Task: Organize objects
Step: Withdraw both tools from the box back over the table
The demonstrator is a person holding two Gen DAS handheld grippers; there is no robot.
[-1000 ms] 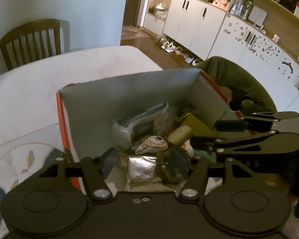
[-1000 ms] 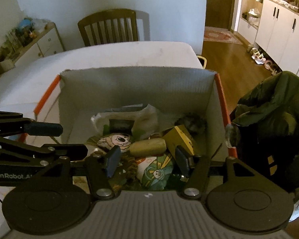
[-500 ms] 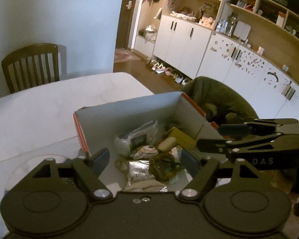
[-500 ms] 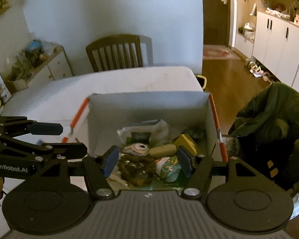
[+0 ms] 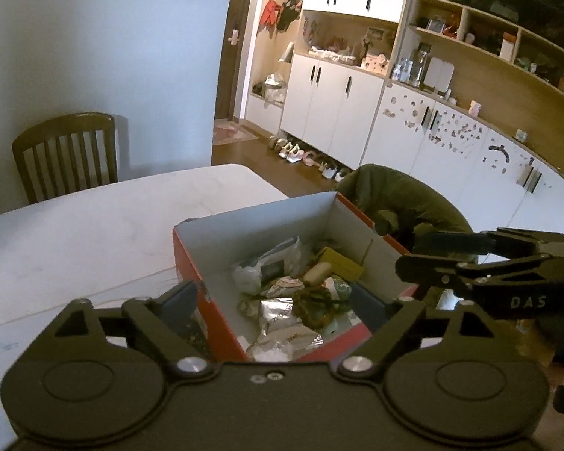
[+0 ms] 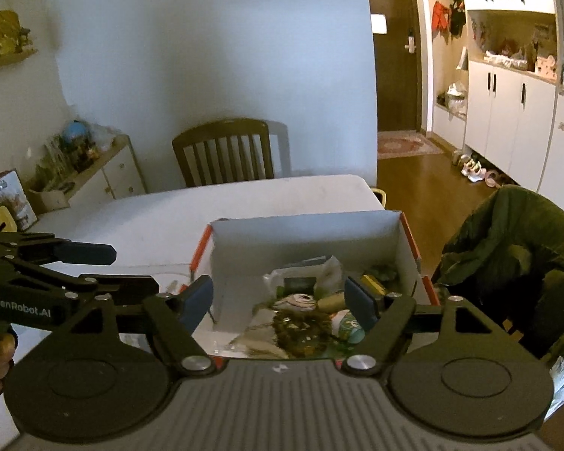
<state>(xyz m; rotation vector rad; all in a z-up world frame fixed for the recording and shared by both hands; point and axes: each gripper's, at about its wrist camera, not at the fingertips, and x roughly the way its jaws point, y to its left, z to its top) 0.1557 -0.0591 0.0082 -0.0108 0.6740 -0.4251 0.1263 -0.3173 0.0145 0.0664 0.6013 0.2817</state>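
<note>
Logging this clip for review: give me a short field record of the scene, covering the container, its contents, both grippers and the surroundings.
container: open orange box on white table
contents: loose mix, including yellow carton, silver packet, brown beaded piece
left gripper: jaws just opening, nothing held
right gripper: jaws just opening, nothing held
surroundings: wooden chair; green jacket beside box

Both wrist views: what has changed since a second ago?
Both grippers have pulled back and up from the orange box, which now looks smaller. The left gripper and right gripper have just been opening their jaws, nothing held between them. The box's contents, table and chair stayed put.
</note>
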